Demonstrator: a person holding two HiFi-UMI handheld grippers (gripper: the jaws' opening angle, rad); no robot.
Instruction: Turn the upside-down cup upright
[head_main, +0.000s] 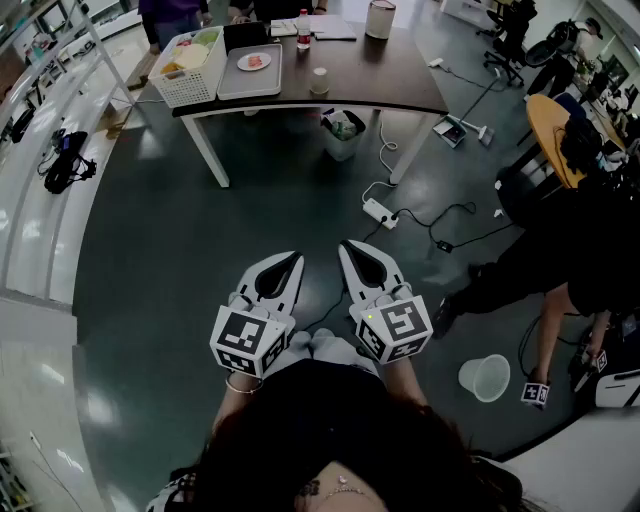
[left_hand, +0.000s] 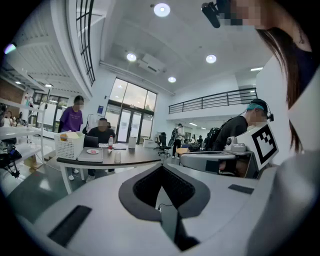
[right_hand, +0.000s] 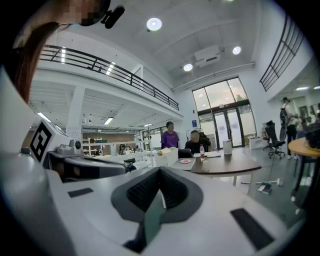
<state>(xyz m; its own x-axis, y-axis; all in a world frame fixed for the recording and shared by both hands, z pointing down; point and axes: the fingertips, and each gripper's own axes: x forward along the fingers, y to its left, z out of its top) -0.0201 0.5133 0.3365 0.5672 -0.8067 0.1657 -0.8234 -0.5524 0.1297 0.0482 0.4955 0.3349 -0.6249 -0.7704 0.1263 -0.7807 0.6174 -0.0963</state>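
Note:
A small pale cup (head_main: 319, 80) stands on the dark table (head_main: 400, 85) far ahead of me, rim down as far as I can tell; it also shows in the left gripper view (left_hand: 117, 157) and as a small cup in the right gripper view (right_hand: 205, 164). My left gripper (head_main: 291, 262) and right gripper (head_main: 349, 247) are held side by side over the floor, well short of the table. Both point roughly level toward it. Each has its jaws shut with nothing between them, as the gripper views confirm for the left gripper (left_hand: 161, 167) and the right gripper (right_hand: 160, 170).
On the table stand a white basket (head_main: 190, 65), a grey tray (head_main: 250, 85), a bottle (head_main: 303, 30) and a white cylinder (head_main: 380, 18). A waste bin (head_main: 342, 135) sits under it. A power strip (head_main: 382, 212), cables and a clear cup (head_main: 485, 378) lie on the floor. A person (head_main: 560, 270) crouches at right.

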